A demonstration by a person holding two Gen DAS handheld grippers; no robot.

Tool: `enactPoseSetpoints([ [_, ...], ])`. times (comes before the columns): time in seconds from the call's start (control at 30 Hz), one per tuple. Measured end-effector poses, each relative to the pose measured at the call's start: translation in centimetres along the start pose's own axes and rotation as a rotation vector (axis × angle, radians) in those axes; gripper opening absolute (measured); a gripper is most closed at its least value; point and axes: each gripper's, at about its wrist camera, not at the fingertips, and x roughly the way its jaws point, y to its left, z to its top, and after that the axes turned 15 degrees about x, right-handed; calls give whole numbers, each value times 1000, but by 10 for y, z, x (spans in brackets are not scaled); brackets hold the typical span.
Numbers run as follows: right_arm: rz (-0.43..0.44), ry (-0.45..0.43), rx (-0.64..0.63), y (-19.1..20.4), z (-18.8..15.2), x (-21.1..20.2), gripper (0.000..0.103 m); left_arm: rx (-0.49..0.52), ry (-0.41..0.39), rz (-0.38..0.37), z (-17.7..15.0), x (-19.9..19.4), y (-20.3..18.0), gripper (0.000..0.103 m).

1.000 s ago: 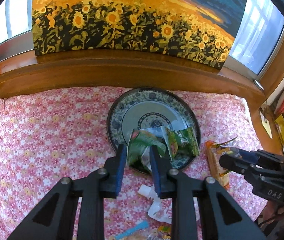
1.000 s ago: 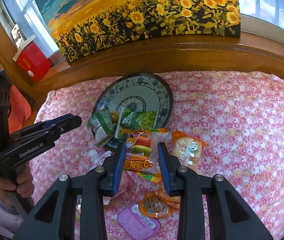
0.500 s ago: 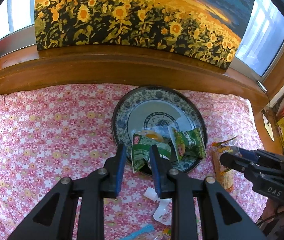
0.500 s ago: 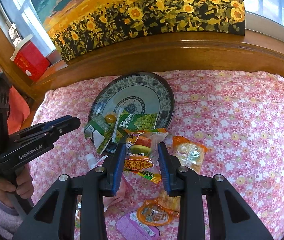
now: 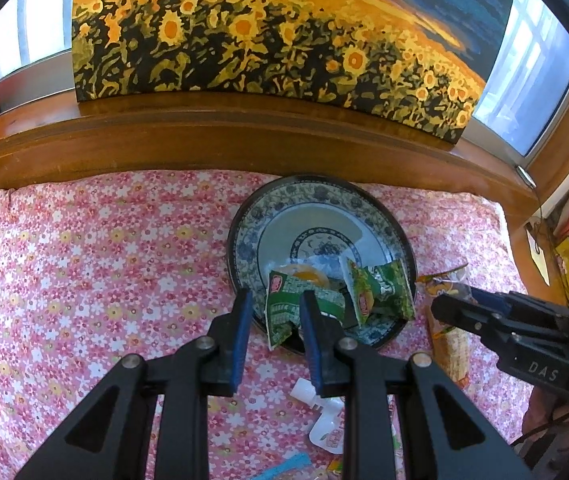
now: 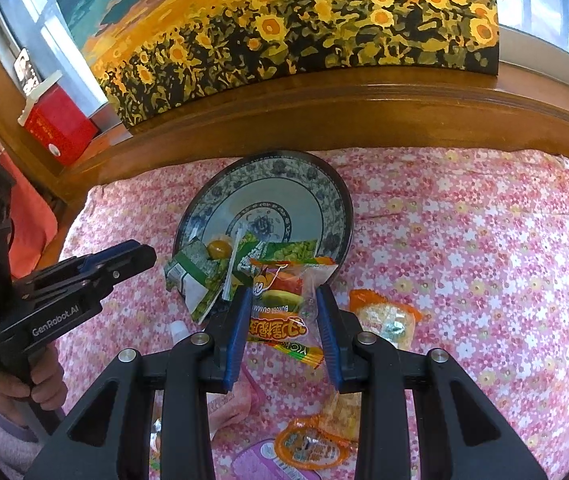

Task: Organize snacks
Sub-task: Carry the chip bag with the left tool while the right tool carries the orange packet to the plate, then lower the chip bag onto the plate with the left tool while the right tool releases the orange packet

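A blue-patterned plate (image 5: 244, 236) lies on the pink floral cloth and holds two green snack packets (image 5: 296, 308) (image 5: 380, 288) and a small orange jelly cup (image 5: 304, 274) at its near rim. My left gripper (image 5: 274, 314) is open and empty, its jaws apart just short of the nearer green packet. My right gripper (image 6: 284, 312) is shut on a burger gummy packet (image 6: 280, 300) and holds it over the plate's (image 6: 284, 172) near edge. The right gripper also shows in the left wrist view (image 5: 456, 312).
Loose snacks lie on the cloth near me: an orange-wrapped packet (image 6: 384, 316), an orange round-label packet (image 6: 308, 444), a purple one (image 6: 256, 460), a white pouch (image 5: 324, 420). A wooden ledge (image 5: 244, 136) with a sunflower painting (image 5: 268, 40) stands behind. A red box (image 6: 56, 128) sits left.
My left gripper let go of the green packet, which now lies on the plate's near rim, and drew back open. My right gripper carried the burger gummy packet a little toward the plate.
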Motion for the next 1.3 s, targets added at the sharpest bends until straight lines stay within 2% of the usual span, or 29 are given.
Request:
enactPoseSetpoints([
  [0.43,-17,-15,6,-1,11,13,34,-15,5,-13,-2,11,4,24],
  [0.97,0,-28,11,6,26,31,35,-14,29,-30,1,22,4,24],
  [1.03,11,-26,20,6,27,32,37,-14,29,-30,1,21,5,24],
  [1.1,15,-33,31,6,27,32,47,-14,29,-30,1,22,4,25],
  [1.2,11,-45,31,6,27,30,56,-15,27,-31,0,20,5,25],
  [1.3,14,-51,29,6,26,26,57,-15,27,-30,0,21,4,25],
])
